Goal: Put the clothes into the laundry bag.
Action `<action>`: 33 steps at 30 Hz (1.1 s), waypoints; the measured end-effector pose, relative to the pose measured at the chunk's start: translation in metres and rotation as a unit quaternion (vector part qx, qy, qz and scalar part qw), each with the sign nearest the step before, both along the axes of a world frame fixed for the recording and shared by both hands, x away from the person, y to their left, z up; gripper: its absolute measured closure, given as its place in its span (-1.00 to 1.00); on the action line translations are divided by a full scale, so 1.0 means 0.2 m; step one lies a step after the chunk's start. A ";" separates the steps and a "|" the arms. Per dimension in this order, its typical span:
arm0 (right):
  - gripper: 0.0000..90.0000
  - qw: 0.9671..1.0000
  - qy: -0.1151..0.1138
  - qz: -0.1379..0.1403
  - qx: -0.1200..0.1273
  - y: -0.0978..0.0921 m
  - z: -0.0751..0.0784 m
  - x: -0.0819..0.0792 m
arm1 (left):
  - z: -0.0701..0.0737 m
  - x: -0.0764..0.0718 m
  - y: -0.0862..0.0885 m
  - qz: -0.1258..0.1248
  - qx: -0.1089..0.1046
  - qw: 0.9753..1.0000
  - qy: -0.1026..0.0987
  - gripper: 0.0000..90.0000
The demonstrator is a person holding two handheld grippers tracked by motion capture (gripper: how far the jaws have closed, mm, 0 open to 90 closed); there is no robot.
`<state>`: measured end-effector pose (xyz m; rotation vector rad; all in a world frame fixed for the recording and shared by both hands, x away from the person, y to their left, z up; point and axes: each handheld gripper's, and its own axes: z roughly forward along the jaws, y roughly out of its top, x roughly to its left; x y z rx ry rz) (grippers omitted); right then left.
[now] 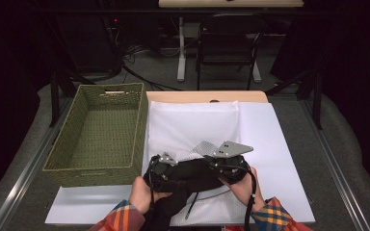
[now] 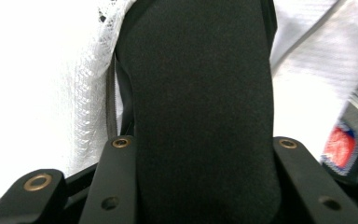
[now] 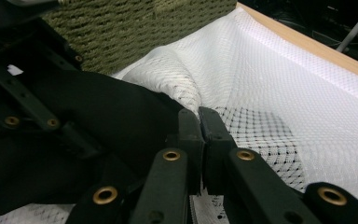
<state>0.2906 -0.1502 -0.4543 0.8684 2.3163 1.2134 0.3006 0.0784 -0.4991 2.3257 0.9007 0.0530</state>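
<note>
A black garment (image 1: 192,175) lies bunched on the near end of a white mesh bag (image 1: 192,125) spread on the table. My left gripper (image 1: 161,166) is at the garment's left side. In the left gripper view a thick fold of the black garment (image 2: 205,116) fills the space between the jaws of the left gripper (image 2: 205,140), reaching toward the mesh bag (image 2: 51,93). My right gripper (image 1: 224,161) is at the garment's right. Its jaws (image 3: 199,116) are pressed together on a raised edge of the mesh bag (image 3: 270,84), beside the black garment (image 3: 112,121).
A green woven basket (image 1: 101,130) stands left of the bag with nothing in it, its wall (image 3: 135,28) close behind the grippers. A white sheet (image 1: 279,159) covers the table to the right. A chair (image 1: 229,43) stands beyond the far edge.
</note>
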 end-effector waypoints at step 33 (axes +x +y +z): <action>0.97 1.000 0.013 -0.001 -0.003 -0.02 -0.03 0.01 | 0.01 -0.13 0.16 -0.030 0.043 0.998 -0.032 -0.88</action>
